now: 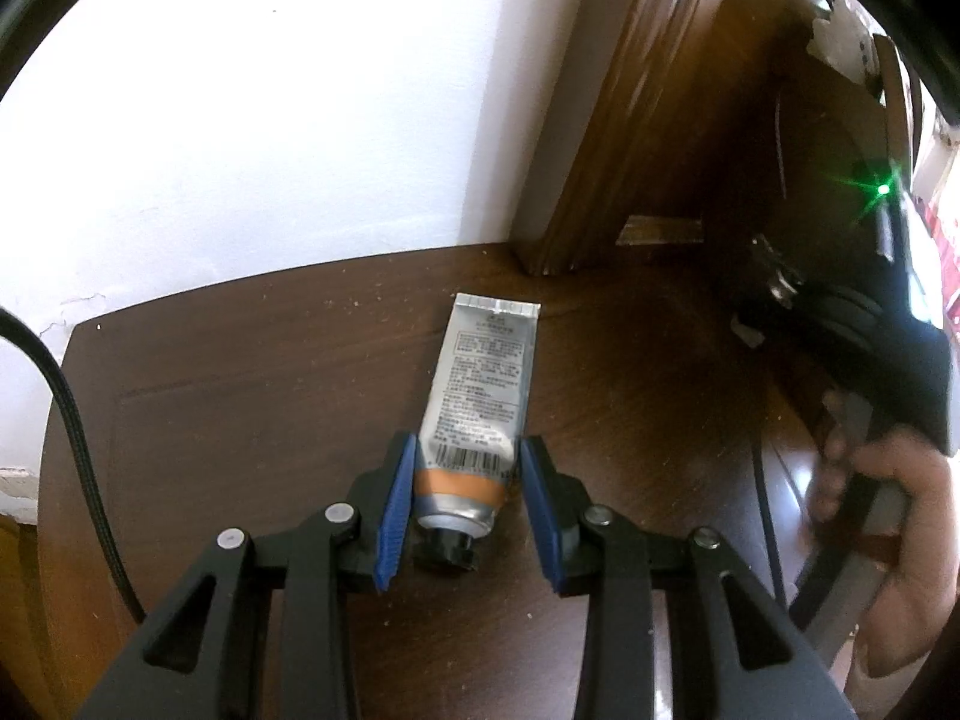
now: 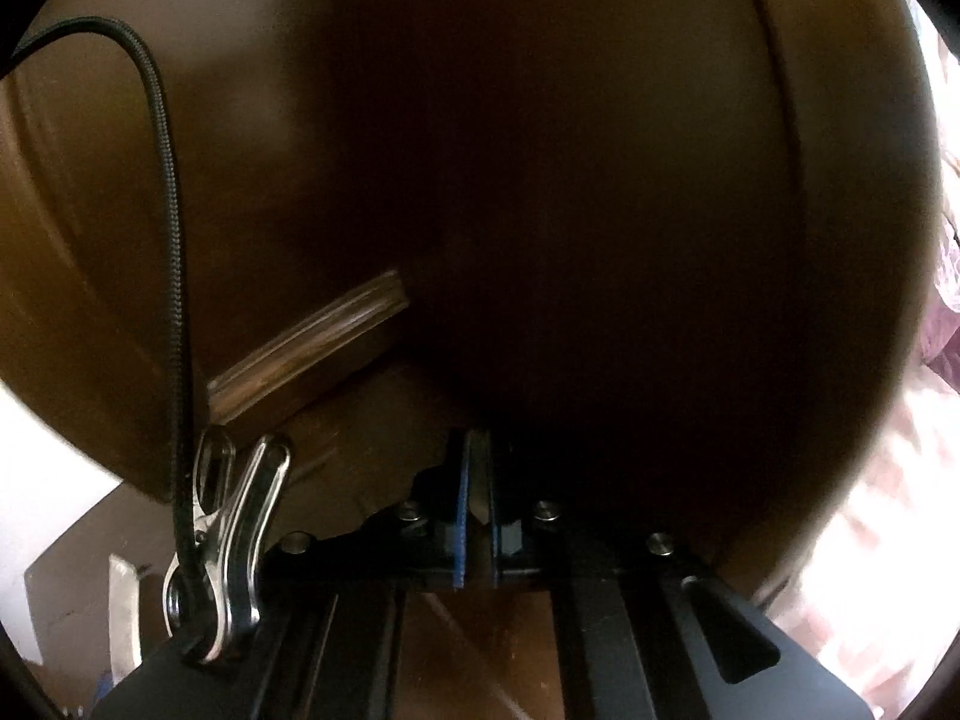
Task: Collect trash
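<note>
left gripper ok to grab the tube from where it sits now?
Probably yes. The left gripper straddles the cap end of the tube, which lies flat on the dark wooden surface. Its blue fingers flank the tube's orange band with nothing between. Whether they already touch it is unclear.

Tube [image 1: 480,402] print: too small to read; its cap end lies between the blue pads [image 1: 395,516], so contact cannot be told.
Left gripper [image 1: 465,510] body: cut off by the lower edge, below the tube.
Right gripper [image 1: 774,288], right of the tube: dark and blurred; its fingertips cannot be made out.
Hand [image 1: 882,516], right of the tube: blurred, cut off by the picture's rim.
Black cable [image 1: 78,438], left of the tube: both ends run out of frame.
Right wrist view: a dark brown surface [image 2: 540,180] fills it, out of focus; whether anything sits between the closed pads [image 2: 461,516] cannot be told.
Metal clip [image 2: 231,546]: its lower end is hidden behind the gripper body.
</note>
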